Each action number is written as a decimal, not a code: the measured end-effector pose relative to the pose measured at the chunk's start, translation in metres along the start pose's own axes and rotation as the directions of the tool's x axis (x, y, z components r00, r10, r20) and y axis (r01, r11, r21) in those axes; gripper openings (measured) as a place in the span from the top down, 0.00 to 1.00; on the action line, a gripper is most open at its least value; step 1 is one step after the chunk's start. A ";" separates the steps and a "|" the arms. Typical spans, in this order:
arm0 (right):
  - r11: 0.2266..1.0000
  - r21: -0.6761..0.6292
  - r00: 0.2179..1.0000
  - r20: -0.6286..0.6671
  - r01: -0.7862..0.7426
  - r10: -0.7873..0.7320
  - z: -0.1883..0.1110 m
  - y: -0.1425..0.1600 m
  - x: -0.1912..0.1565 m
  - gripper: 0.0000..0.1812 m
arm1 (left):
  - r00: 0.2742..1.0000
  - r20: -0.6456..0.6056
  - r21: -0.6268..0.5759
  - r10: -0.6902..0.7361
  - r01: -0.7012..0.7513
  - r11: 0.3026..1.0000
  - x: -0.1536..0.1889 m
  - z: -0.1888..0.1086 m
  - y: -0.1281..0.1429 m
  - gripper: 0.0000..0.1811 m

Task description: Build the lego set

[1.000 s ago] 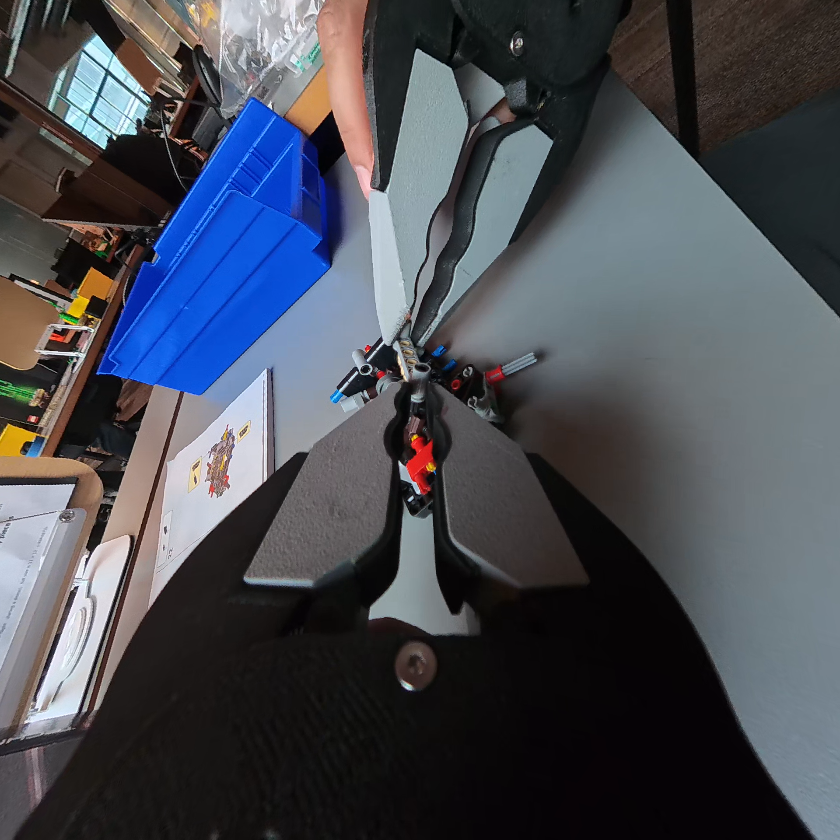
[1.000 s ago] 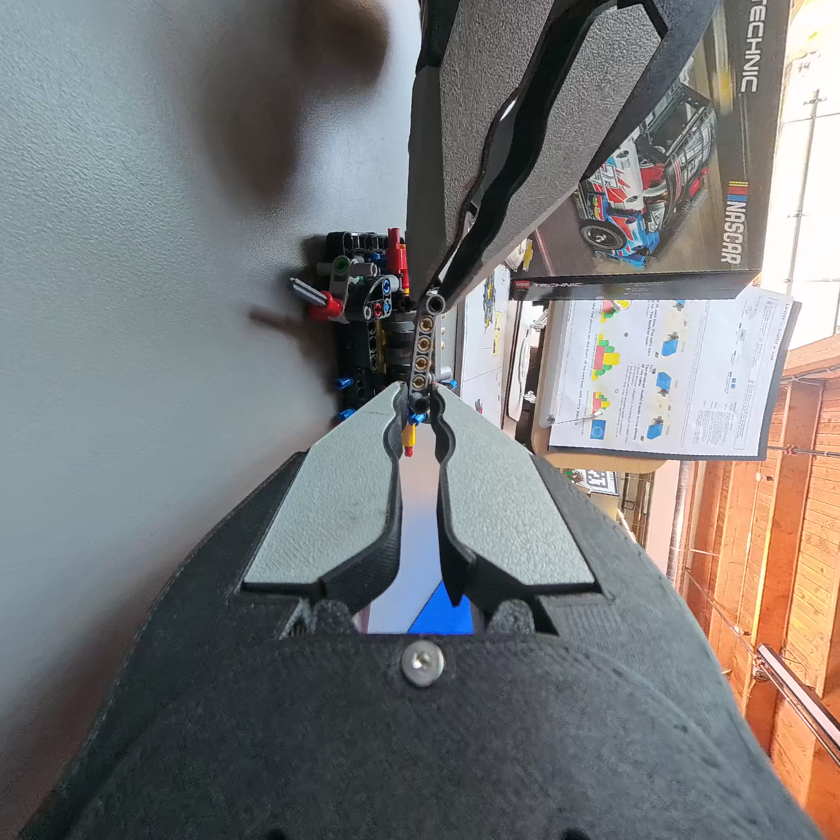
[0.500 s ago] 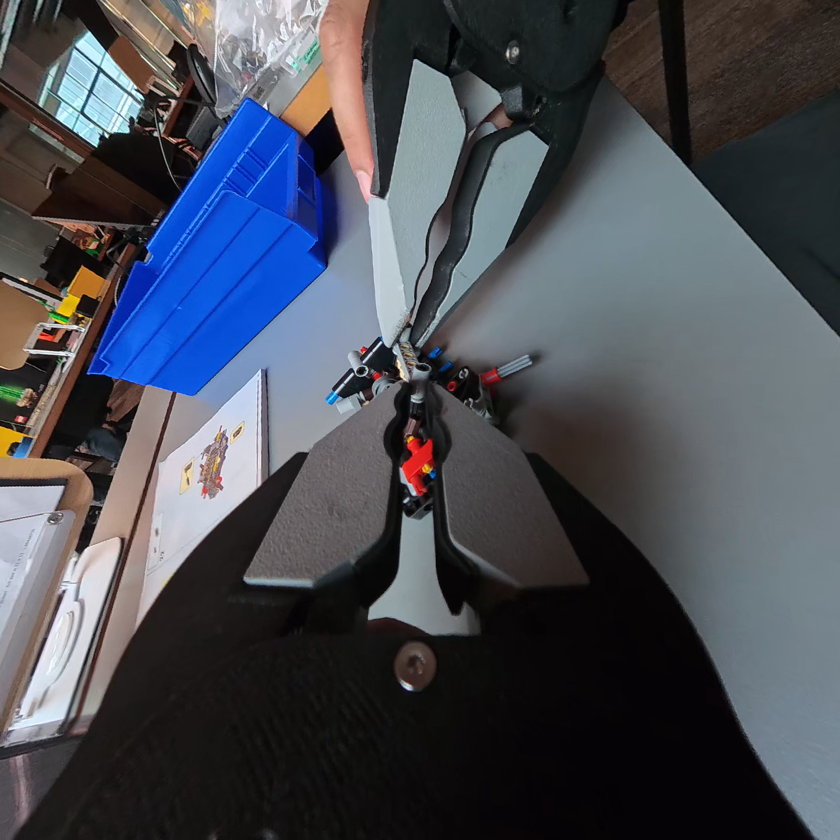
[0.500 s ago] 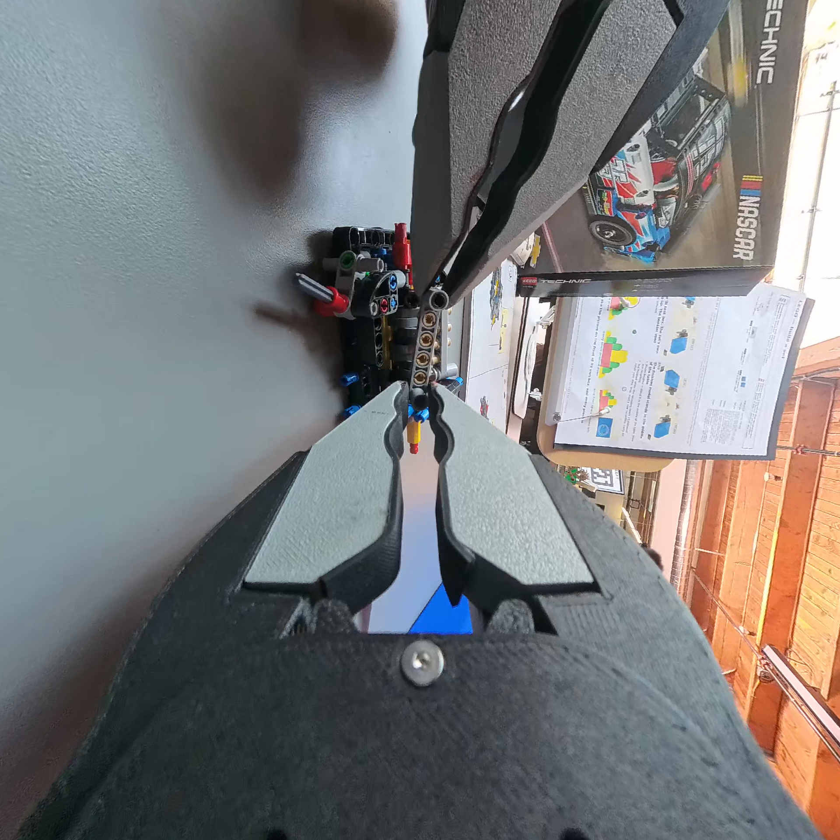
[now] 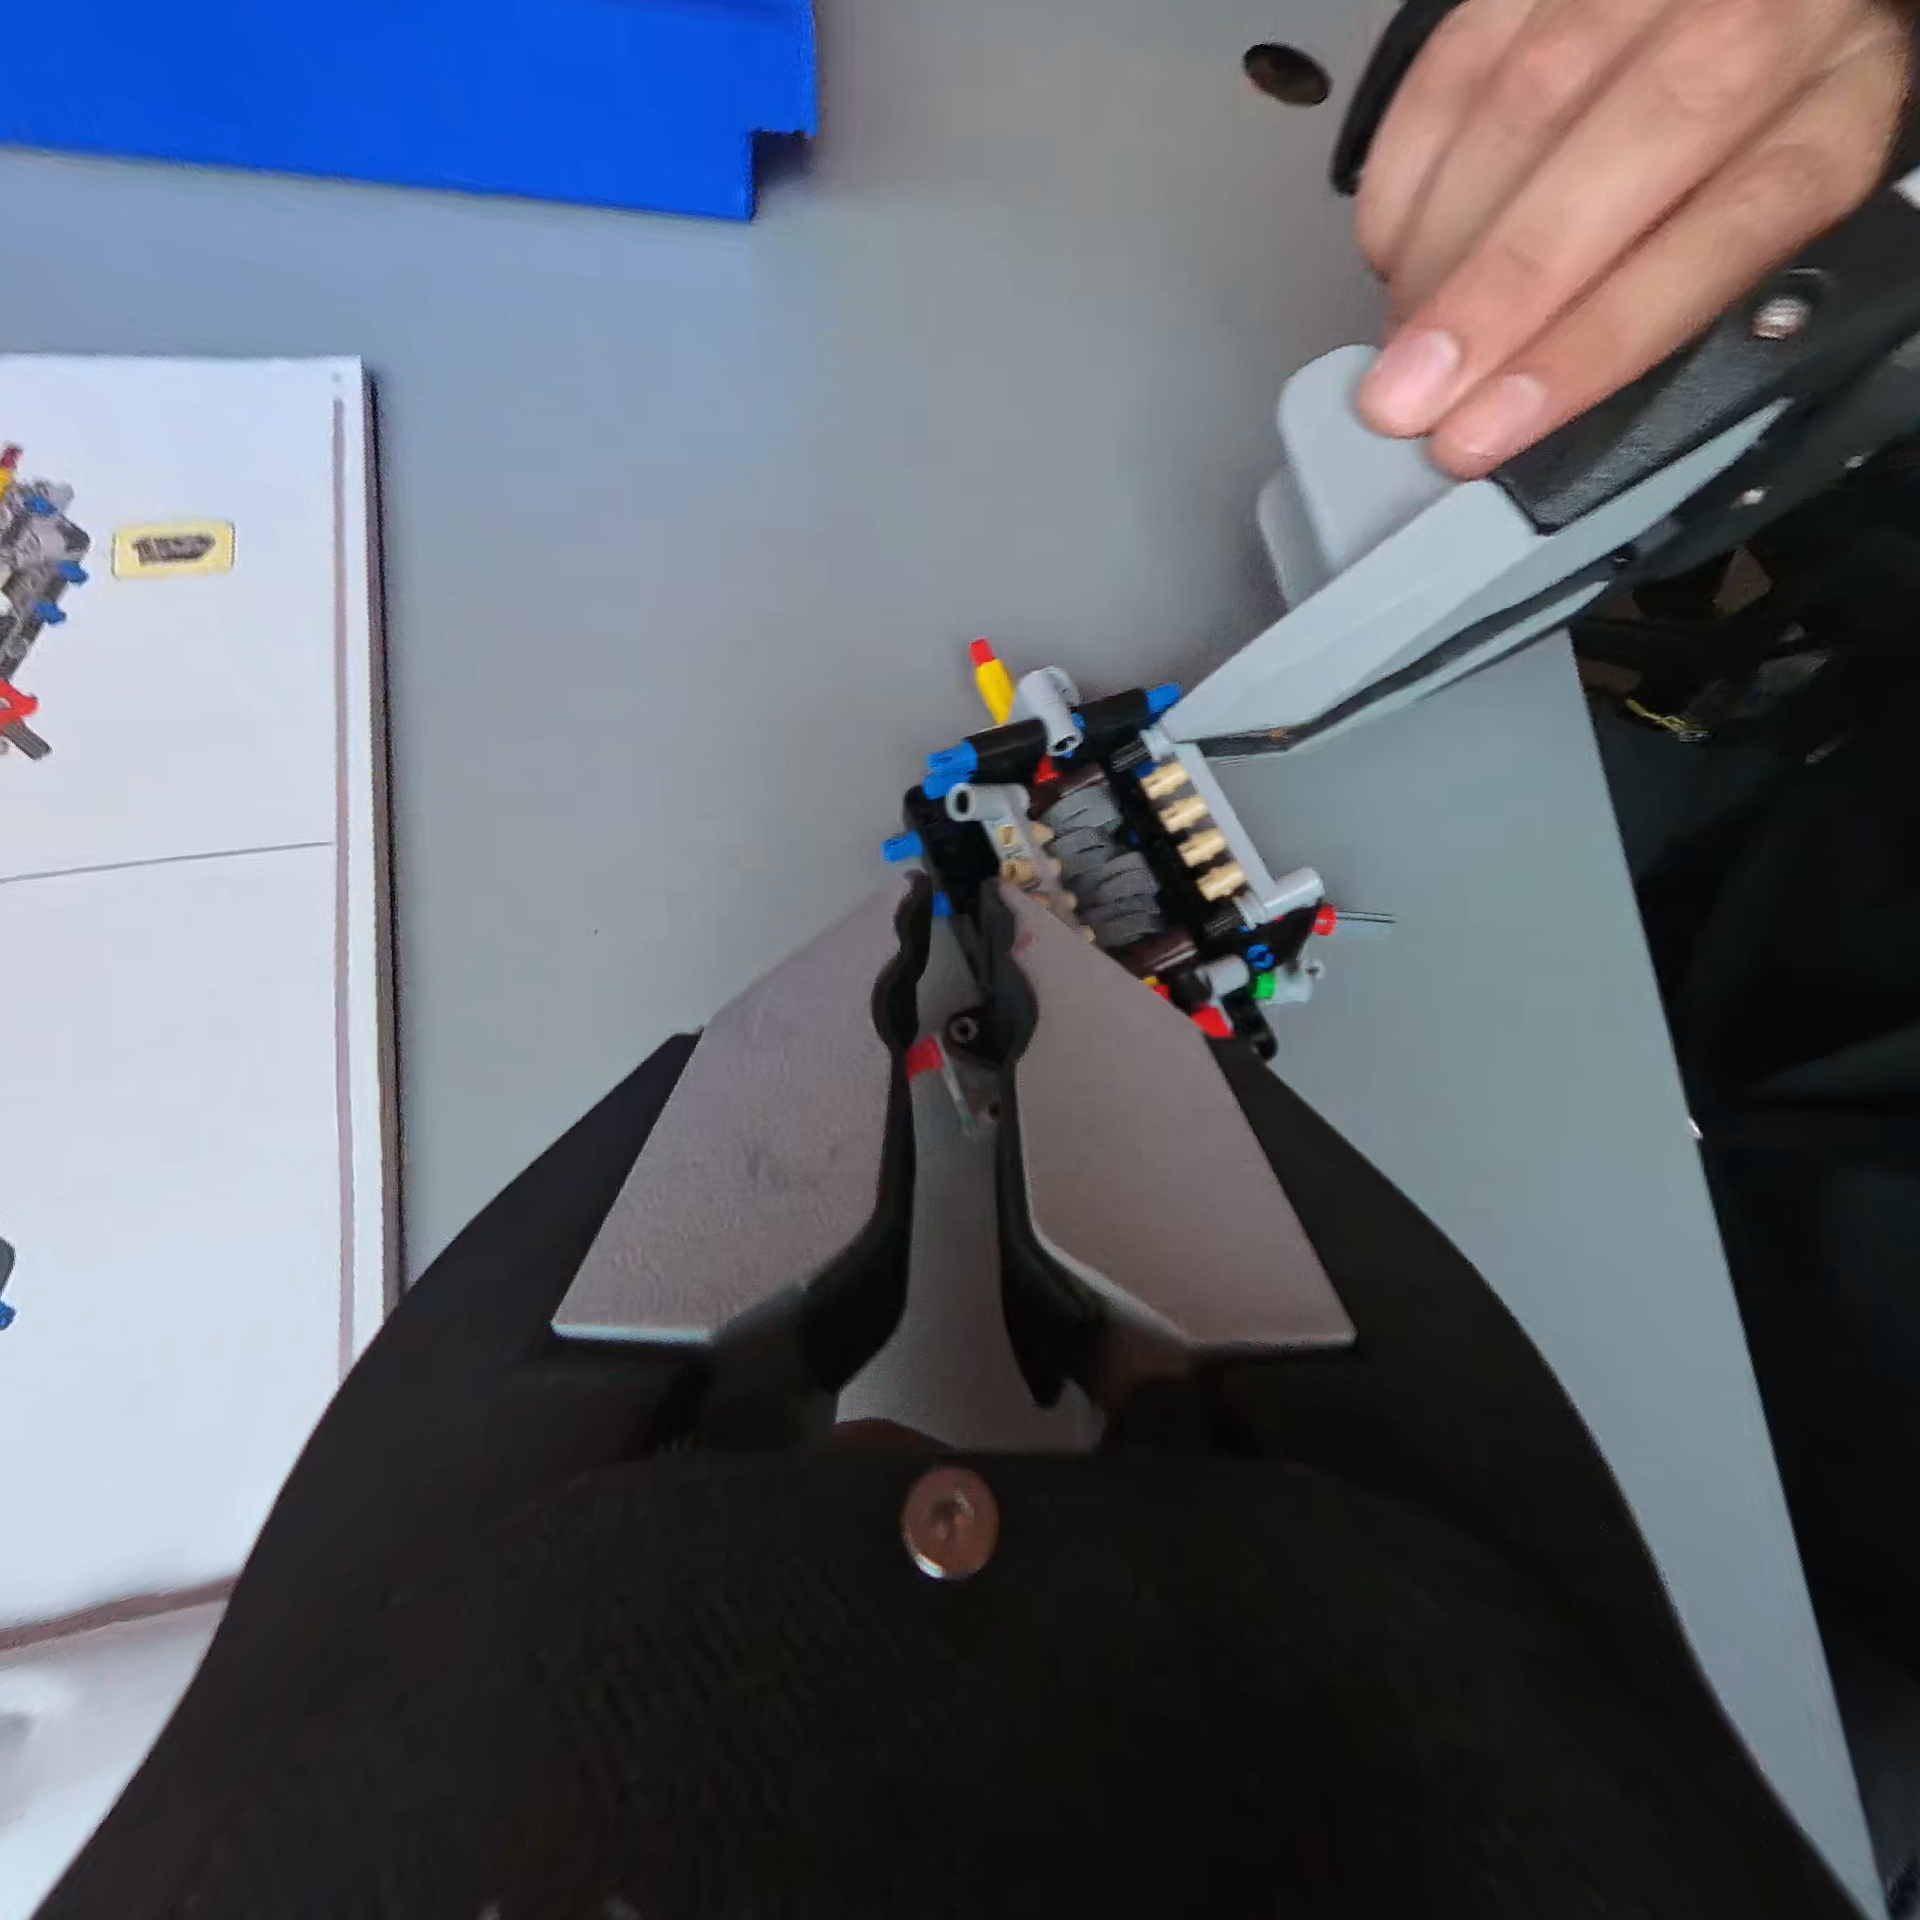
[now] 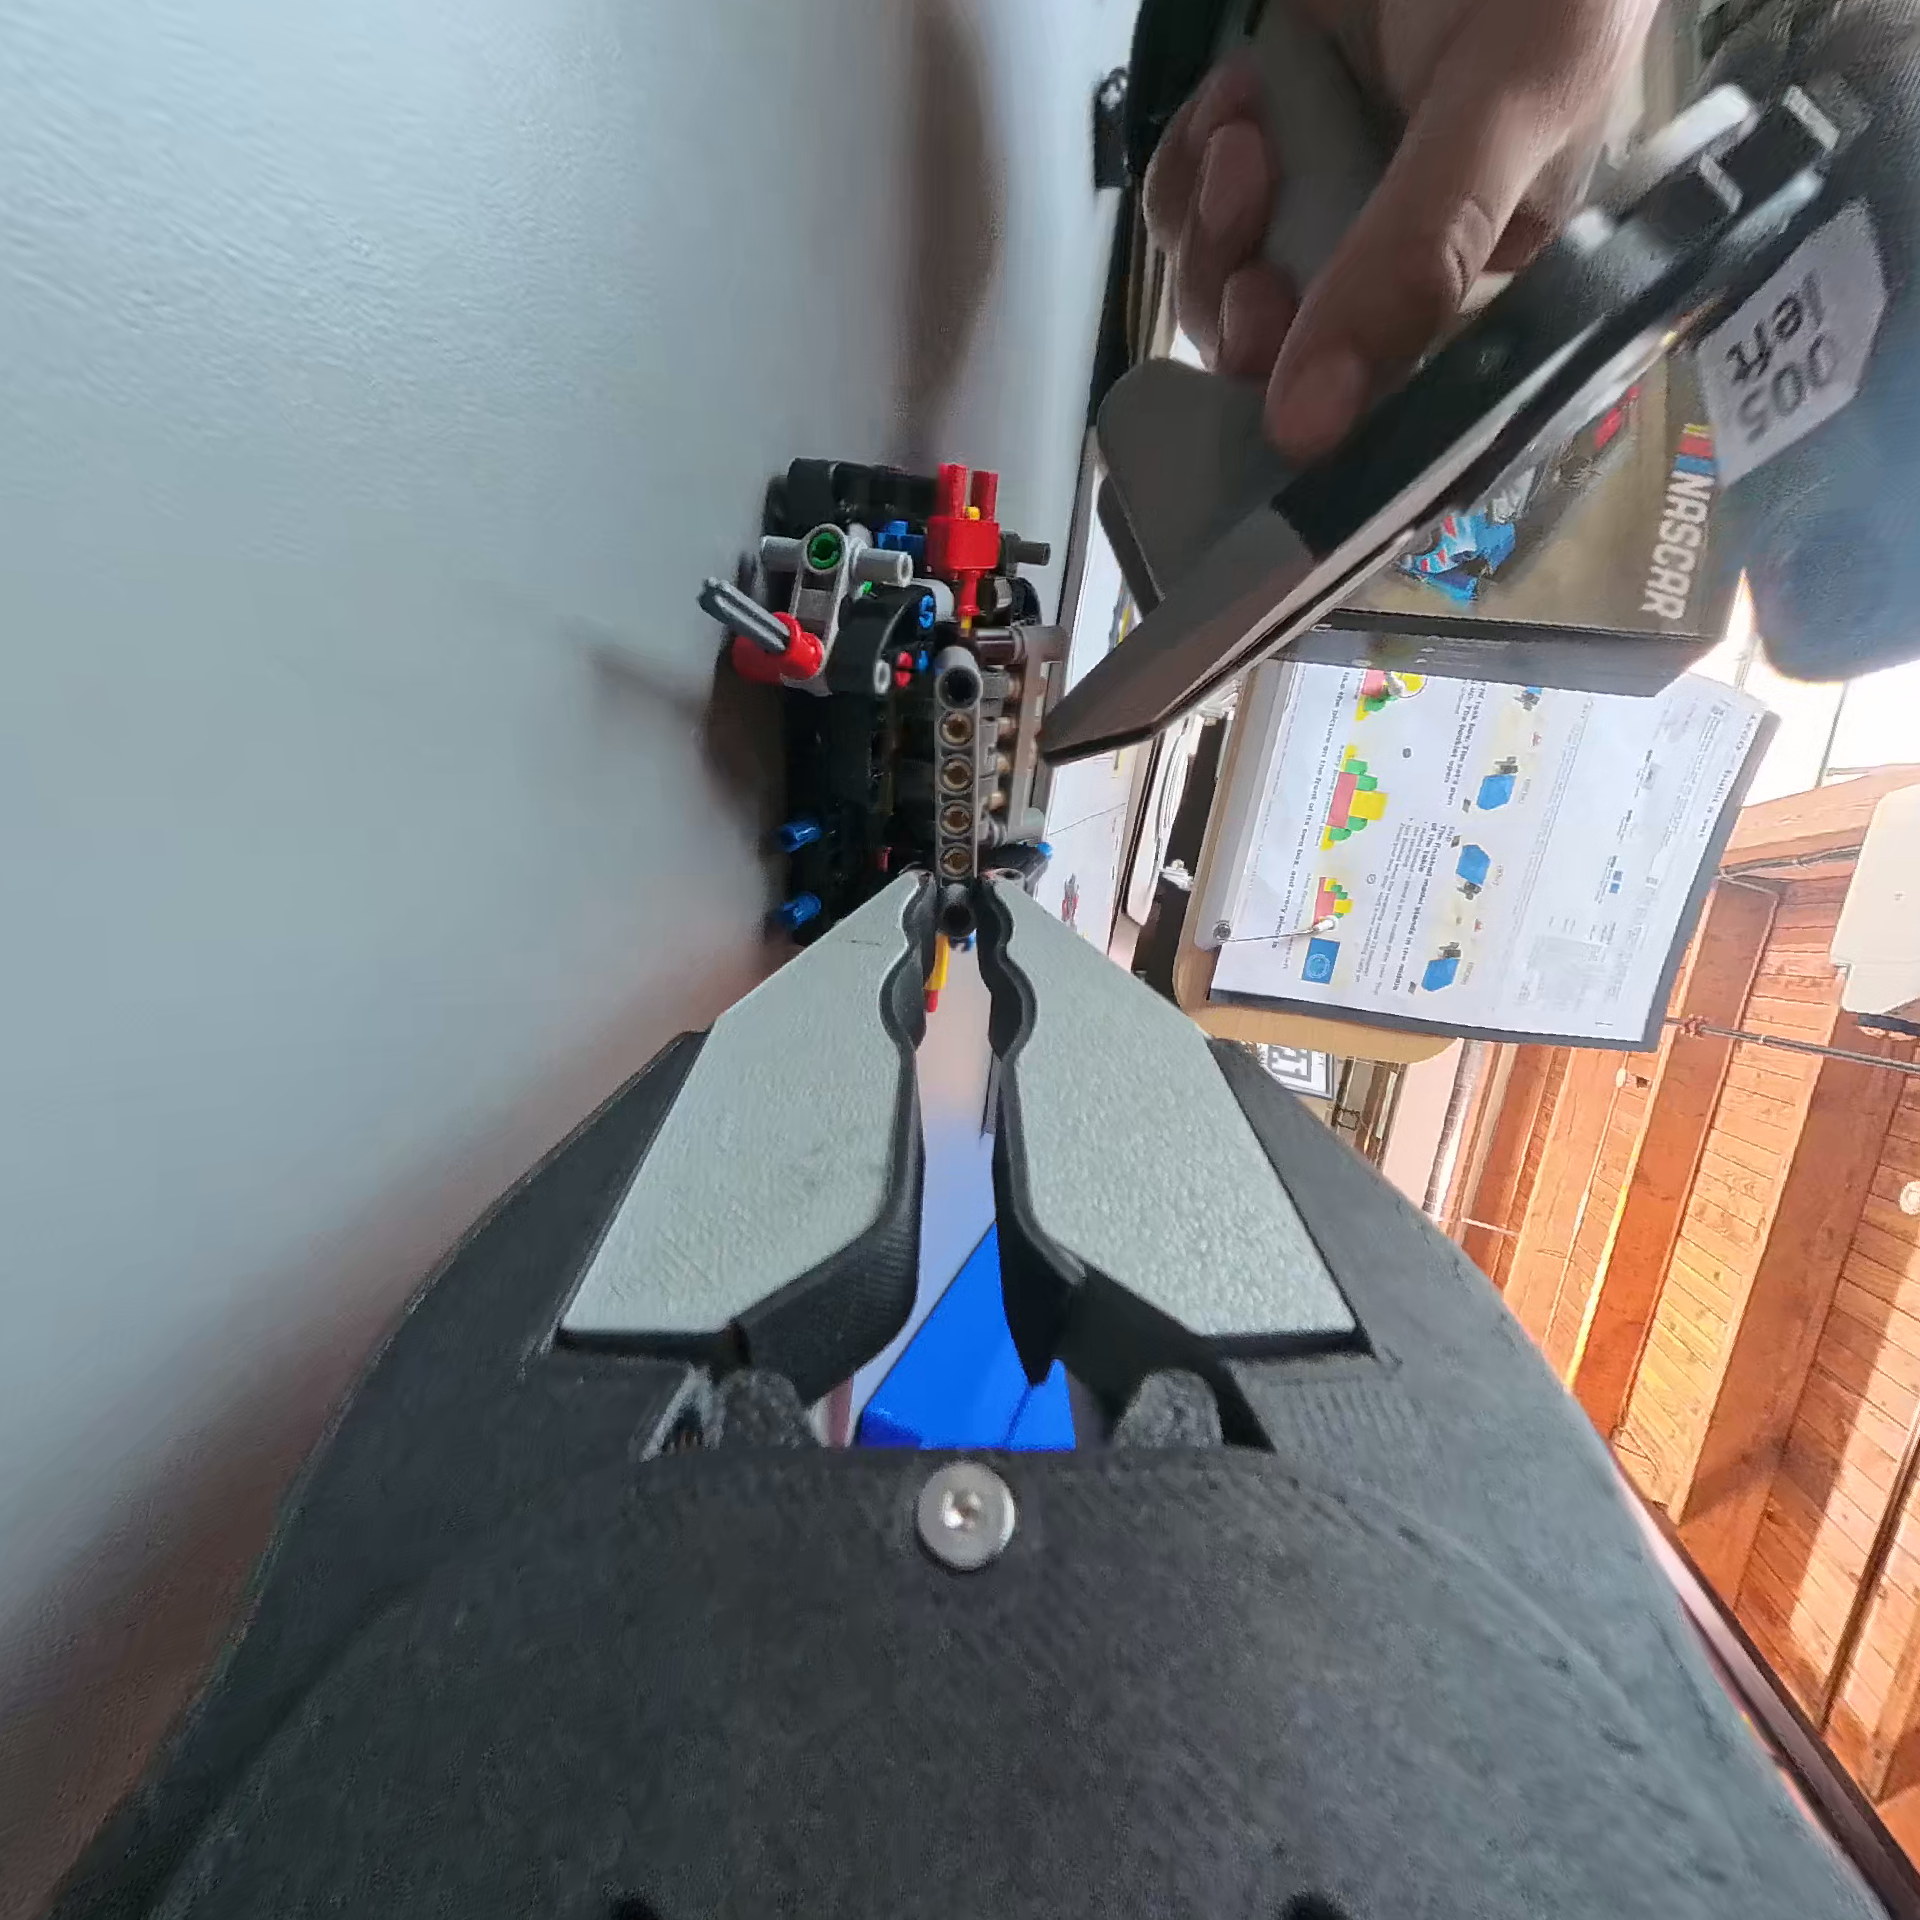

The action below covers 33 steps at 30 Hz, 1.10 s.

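Black, multicoloured-pinned lego assembly (image 5: 1101, 862), both closed hand-held grippers (image 5: 954, 914) (image 6: 951, 902) pinching it.

A blue bin (image 5: 395, 94) sits on the grey table (image 5: 727, 468) before a wooden wall (image 6: 1766, 1195)

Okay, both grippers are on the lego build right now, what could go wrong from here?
1. The right gripper pinches only the end of the grey beam; a twist could pop it off its tan pins.
2. The left gripper grips one corner of the build, so it could pivot or slip.
3. The build sits near the table edge; a loosened part might drop off.
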State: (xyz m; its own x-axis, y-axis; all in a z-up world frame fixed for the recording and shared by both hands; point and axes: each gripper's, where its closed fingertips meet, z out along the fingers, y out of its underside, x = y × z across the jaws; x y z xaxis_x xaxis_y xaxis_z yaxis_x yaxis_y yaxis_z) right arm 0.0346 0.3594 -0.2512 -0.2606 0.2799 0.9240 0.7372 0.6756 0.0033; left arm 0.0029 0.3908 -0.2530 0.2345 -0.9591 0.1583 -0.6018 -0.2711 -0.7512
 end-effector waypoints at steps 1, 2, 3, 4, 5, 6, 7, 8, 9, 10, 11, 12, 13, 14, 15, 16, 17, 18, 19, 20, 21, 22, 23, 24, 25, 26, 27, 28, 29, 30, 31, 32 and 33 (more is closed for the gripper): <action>1.000 -0.004 1.000 0.001 0.011 -0.011 0.000 0.000 -0.001 0.98 | 0.999 -0.027 -0.018 -0.022 0.021 1.000 -0.001 0.004 0.002 0.96; 1.000 -0.007 1.000 0.000 0.020 -0.020 0.000 0.000 -0.001 0.98 | 0.996 -0.073 -0.031 -0.053 0.051 0.998 0.002 0.007 0.003 0.96; 1.000 -0.007 1.000 -0.001 0.027 -0.027 0.000 0.000 -0.002 0.98 | 0.992 -0.097 -0.030 -0.082 0.079 0.996 0.002 0.009 0.001 0.96; 1.000 -0.008 1.000 -0.001 0.029 -0.029 0.000 0.000 -0.002 0.97 | 0.987 -0.127 -0.025 -0.100 0.098 0.995 0.004 0.011 -0.001 0.98; 1.000 -0.010 1.000 -0.001 0.030 -0.030 -0.001 0.000 -0.001 0.97 | 0.981 -0.154 -0.031 -0.115 0.112 0.993 0.005 0.012 -0.002 1.00; 0.999 -0.012 1.000 0.001 0.031 -0.031 -0.001 0.000 -0.001 0.97 | 0.978 -0.164 -0.035 -0.130 0.126 0.991 0.003 0.012 -0.003 0.97; 0.999 -0.015 0.999 0.004 0.032 -0.032 -0.001 0.001 -0.002 0.98 | 0.973 -0.177 -0.035 -0.149 0.145 0.989 0.002 0.012 -0.005 0.94; 0.999 -0.018 1.000 0.006 0.029 -0.029 -0.001 0.001 -0.001 0.98 | 0.963 -0.211 -0.040 -0.170 0.166 0.985 0.004 0.011 -0.007 0.93; 0.999 -0.022 1.000 0.007 0.024 -0.024 -0.001 0.002 -0.001 0.98 | 0.951 -0.245 -0.044 -0.190 0.185 0.982 0.006 0.011 -0.009 0.91; 0.999 -0.025 1.000 0.005 0.023 -0.022 -0.001 0.002 -0.001 0.98 | 0.943 -0.260 -0.046 -0.208 0.203 0.978 0.006 0.012 -0.011 0.89; 0.999 -0.028 1.000 0.002 0.026 -0.026 -0.001 0.002 0.000 0.97 | 0.938 -0.270 -0.056 -0.219 0.212 0.976 0.006 0.013 -0.011 0.89; 0.999 -0.030 1.000 -0.001 0.029 -0.029 0.000 0.002 0.000 0.97 | 0.936 -0.274 -0.070 -0.221 0.210 0.975 0.007 0.016 -0.010 0.90; 0.999 -0.033 1.000 -0.002 0.030 -0.030 0.000 0.002 -0.001 0.97 | 0.934 -0.281 -0.078 -0.219 0.205 0.976 0.007 0.018 -0.009 0.91; 0.999 -0.034 0.999 0.002 0.032 -0.032 0.000 0.002 -0.002 0.98 | 0.927 -0.303 -0.082 -0.222 0.207 0.975 0.011 0.019 -0.010 0.94; 0.999 -0.033 0.999 0.002 0.033 -0.033 -0.001 0.002 -0.002 0.98 | 0.926 -0.305 -0.085 -0.223 0.207 0.975 0.011 0.019 -0.010 0.94; 0.999 -0.034 0.999 0.004 0.034 -0.034 -0.001 0.002 -0.002 0.98 | 0.925 -0.308 -0.086 -0.223 0.207 0.975 0.011 0.019 -0.010 0.94; 0.999 -0.032 0.999 0.010 0.037 -0.037 -0.001 0.002 -0.004 0.98 | 0.922 -0.314 -0.086 -0.228 0.211 0.974 0.012 0.020 -0.010 0.94; 0.999 -0.031 0.999 0.009 0.042 -0.042 -0.001 0.002 -0.004 0.98 | 0.916 -0.324 -0.088 -0.238 0.221 0.971 0.013 0.020 -0.010 0.94; 0.998 -0.033 0.999 0.008 0.048 -0.048 -0.001 0.002 -0.004 0.97 | 0.908 -0.338 -0.097 -0.249 0.229 0.968 0.015 0.021 -0.010 0.93; 0.998 -0.035 0.999 0.009 0.049 -0.048 -0.001 0.002 -0.004 0.97 | 0.897 -0.356 -0.112 -0.262 0.237 0.965 0.017 0.023 -0.008 0.91; 0.998 -0.033 0.999 0.012 0.047 -0.047 0.000 0.002 -0.003 0.97 | 0.893 -0.361 -0.115 -0.269 0.244 0.963 0.018 0.025 -0.007 0.91; 0.998 -0.031 0.999 0.018 0.046 -0.045 -0.001 0.001 -0.004 0.98 | 0.895 -0.360 -0.105 -0.264 0.242 0.965 0.018 0.026 -0.007 0.93; 0.998 -0.033 0.999 0.019 0.046 -0.045 -0.001 0.002 -0.004 0.98 | 0.898 -0.358 -0.098 -0.257 0.237 0.967 0.017 0.026 -0.007 0.93; 0.998 -0.034 0.999 0.019 0.048 -0.047 -0.001 0.002 -0.004 0.97 | 0.898 -0.357 -0.097 -0.256 0.237 0.967 0.017 0.026 -0.007 0.93; 0.998 -0.036 0.999 0.018 0.047 -0.046 0.000 0.002 -0.004 0.97 | 0.901 -0.353 -0.096 -0.254 0.235 0.967 0.017 0.025 -0.007 0.93; 0.998 -0.044 0.999 0.018 0.036 -0.035 0.000 0.003 -0.004 0.98 | 0.902 -0.345 -0.092 -0.258 0.241 0.966 0.017 0.026 -0.008 0.94; 0.998 -0.052 1.000 0.019 0.023 -0.022 0.001 0.003 -0.004 0.98 | 0.902 -0.339 -0.089 -0.267 0.252 0.964 0.016 0.026 -0.008 0.94; 0.998 -0.059 1.000 0.019 0.026 -0.025 0.001 0.004 -0.003 0.97 | 0.902 -0.334 -0.085 -0.272 0.259 0.962 0.015 0.026 -0.008 0.94; 0.997 -0.069 0.999 0.018 0.035 -0.034 0.001 0.004 -0.003 0.97 | 0.902 -0.330 -0.081 -0.278 0.267 0.960 0.015 0.026 -0.008 0.94; 0.996 -0.079 0.999 0.019 0.042 -0.040 0.002 0.004 -0.003 0.97 | 0.903 -0.323 -0.076 -0.283 0.273 0.959 0.014 0.026 -0.009 0.94; 0.995 -0.087 0.999 0.022 0.051 -0.049 0.002 0.004 -0.003 0.97 | 0.905 -0.317 -0.068 -0.284 0.277 0.959 0.014 0.027 -0.009 0.95; 0.994 -0.090 0.998 0.027 0.063 -0.061 0.002 0.004 -0.003 0.98 | 0.907 -0.311 -0.063 -0.284 0.278 0.958 0.014 0.027 -0.009 0.95; 0.994 -0.087 0.997 0.033 0.069 -0.067 0.002 0.004 -0.003 0.97 | 0.910 -0.305 -0.058 -0.281 0.277 0.959 0.014 0.026 -0.009 0.95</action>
State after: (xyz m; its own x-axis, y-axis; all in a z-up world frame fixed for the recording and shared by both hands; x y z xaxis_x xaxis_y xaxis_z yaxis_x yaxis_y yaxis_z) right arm 0.0369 0.3625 -0.2549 -0.3295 0.2566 0.9086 0.7690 0.6313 0.1007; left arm 0.0317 0.3814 -0.2611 0.1499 -0.8214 0.5503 -0.5568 -0.5300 -0.6396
